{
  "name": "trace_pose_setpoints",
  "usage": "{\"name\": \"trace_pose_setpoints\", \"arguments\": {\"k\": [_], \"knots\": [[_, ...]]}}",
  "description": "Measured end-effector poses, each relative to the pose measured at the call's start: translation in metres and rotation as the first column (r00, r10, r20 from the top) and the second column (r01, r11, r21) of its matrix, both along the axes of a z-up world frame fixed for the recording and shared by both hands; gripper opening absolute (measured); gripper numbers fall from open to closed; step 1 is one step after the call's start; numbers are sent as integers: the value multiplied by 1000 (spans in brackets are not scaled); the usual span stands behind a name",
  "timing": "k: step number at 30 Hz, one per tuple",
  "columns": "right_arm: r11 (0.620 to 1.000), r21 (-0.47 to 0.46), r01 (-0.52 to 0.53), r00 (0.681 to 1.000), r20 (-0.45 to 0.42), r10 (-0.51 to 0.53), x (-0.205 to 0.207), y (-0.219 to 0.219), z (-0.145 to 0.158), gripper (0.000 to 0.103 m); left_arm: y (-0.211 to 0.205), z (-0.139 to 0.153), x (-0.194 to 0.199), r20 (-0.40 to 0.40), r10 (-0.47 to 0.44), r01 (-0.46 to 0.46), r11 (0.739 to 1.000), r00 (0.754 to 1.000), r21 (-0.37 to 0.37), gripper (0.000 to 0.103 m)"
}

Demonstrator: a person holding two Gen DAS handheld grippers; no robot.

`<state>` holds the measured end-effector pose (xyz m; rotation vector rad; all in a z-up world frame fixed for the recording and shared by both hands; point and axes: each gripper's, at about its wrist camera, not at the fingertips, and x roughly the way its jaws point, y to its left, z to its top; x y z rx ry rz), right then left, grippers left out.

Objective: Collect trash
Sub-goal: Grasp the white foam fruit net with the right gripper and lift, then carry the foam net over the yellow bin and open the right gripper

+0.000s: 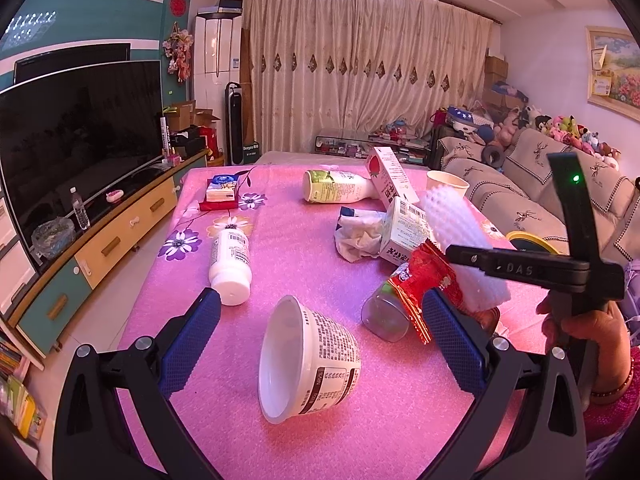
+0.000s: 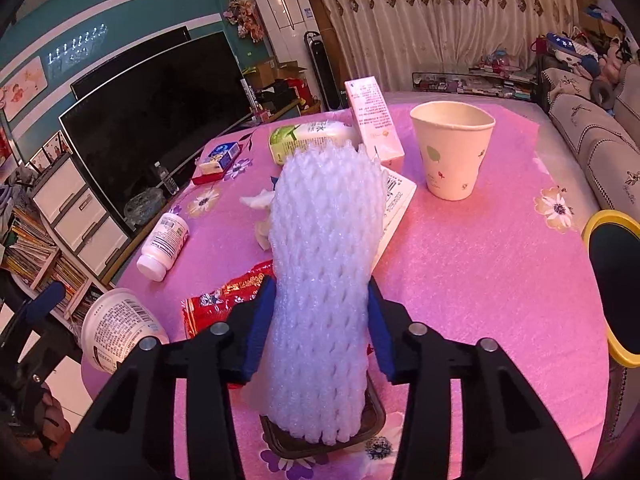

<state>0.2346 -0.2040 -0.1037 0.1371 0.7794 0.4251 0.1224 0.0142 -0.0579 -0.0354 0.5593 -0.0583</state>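
Between the blue pads of the right claw sits the white foam fruit net, clamped and standing over a dark tray at the near edge of the table. No earlier picture here, so just this: one piece in hand, by my reckoning the first, nothing visibly binned. The left claw hangs with its pads wide apart around the tipped yogurt cup, touching nothing. Left to collect: red wrapper, white pill bottle, crumpled tissue, cartons, green-label bottle, paper cup. At the right edge, a yellow-rimmed bin, probably the target; the path looks open.
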Motion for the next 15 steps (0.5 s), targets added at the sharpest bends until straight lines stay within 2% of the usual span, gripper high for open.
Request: {"name": "trace_pose_setpoints", "arguments": {"k": [5,9,12,15], "knots": [[1000,8,18,997,68,-19,-6,-15,23,37,-3,-2,3,3,-15,15,1000,1000,3,99],[991,-29,132,985,120,-128,-1,-61,38,37,-5,-6,5,-7,-26,26,1000,1000,5,99],[958,-72,278,955,124,-268,12,-116,36,38,-6,-10,10,-24,-27,27,1000,999,0,99],[901,-128,415,909,85,-407,35,-176,21,38,-8,-14,15,-41,-27,27,1000,999,-2,99]]}}
